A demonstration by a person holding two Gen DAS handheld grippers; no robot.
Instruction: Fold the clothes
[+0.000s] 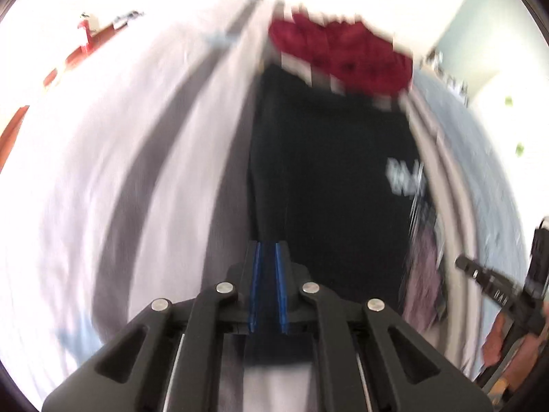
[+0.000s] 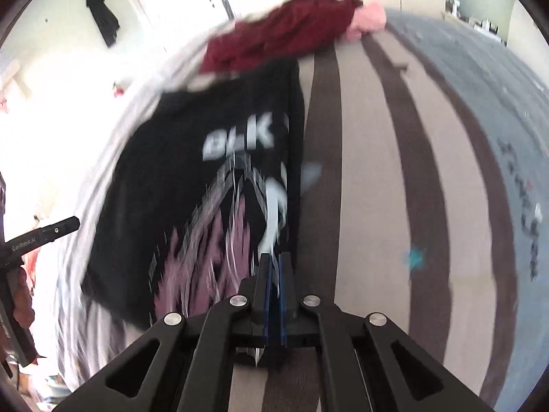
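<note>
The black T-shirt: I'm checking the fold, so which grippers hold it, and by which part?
Both. The left gripper and right gripper each pinch the near edge of the black T-shirt.

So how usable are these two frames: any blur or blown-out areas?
Left wrist view: heavy motion blur on the black T-shirt and striped bedding, upper left blown out white. Right wrist view: shirt print smeared, window side overexposed; strong fisheye bending in both.

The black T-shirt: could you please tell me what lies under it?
Under the black T-shirt lies the striped bedcover. A dark red garment overlaps its far edge. Whatever the shirt covers is hidden.
</note>
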